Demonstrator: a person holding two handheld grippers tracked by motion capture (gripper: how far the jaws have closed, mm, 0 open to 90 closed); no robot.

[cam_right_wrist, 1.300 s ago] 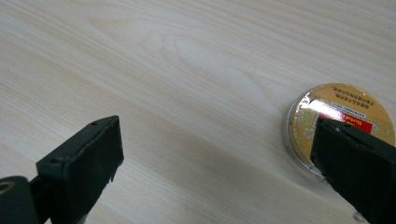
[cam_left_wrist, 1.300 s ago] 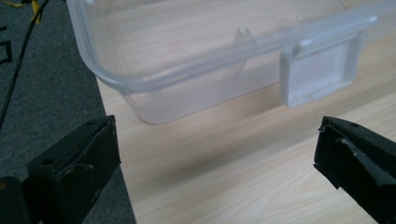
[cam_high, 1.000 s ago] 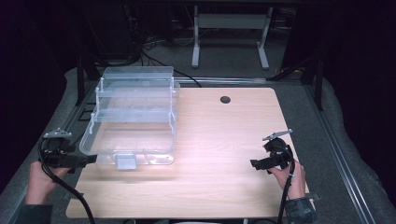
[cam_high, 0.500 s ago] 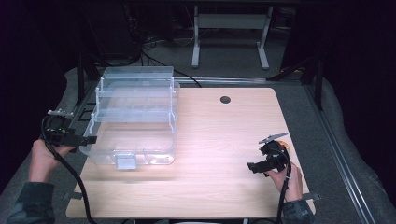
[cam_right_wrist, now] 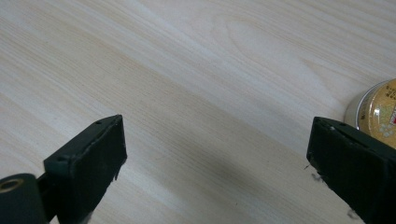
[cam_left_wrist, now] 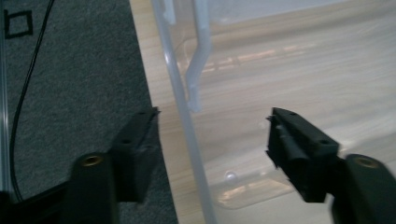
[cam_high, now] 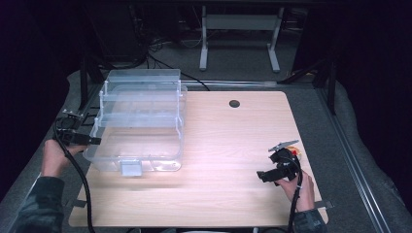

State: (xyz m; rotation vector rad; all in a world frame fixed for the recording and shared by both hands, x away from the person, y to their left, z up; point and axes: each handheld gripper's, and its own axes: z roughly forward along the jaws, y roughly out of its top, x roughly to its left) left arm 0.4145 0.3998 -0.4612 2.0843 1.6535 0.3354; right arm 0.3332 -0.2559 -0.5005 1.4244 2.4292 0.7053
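Note:
A clear plastic drawer unit (cam_high: pixel 141 121) stands on the left half of the wooden table (cam_high: pixel 233 145), its bottom drawer pulled out toward me. My left gripper (cam_high: pixel 90 141) is at the unit's left side. In the left gripper view its jaws (cam_left_wrist: pixel 215 116) straddle the clear side wall (cam_left_wrist: pixel 187 130); they have just been closing, and the pads stand apart from the wall. My right gripper (cam_high: pixel 265 174) hovers open over bare wood (cam_right_wrist: pixel 215 135) near the table's right front. A small gold-lidded tin (cam_right_wrist: pixel 378 107) sits just beside its right jaw.
The tin (cam_high: pixel 295 154) lies close to the table's right edge. A dark cable hole (cam_high: pixel 234 103) is at the back middle. Grey carpeted floor borders the table's left edge (cam_left_wrist: pixel 70 70), and a white metal stand (cam_high: pixel 238 29) rises behind.
My left hand has moved away from me along the unit's left side, from its front corner to mid-wall, and its jaws have narrowed around the wall. The right hand has hardly shifted.

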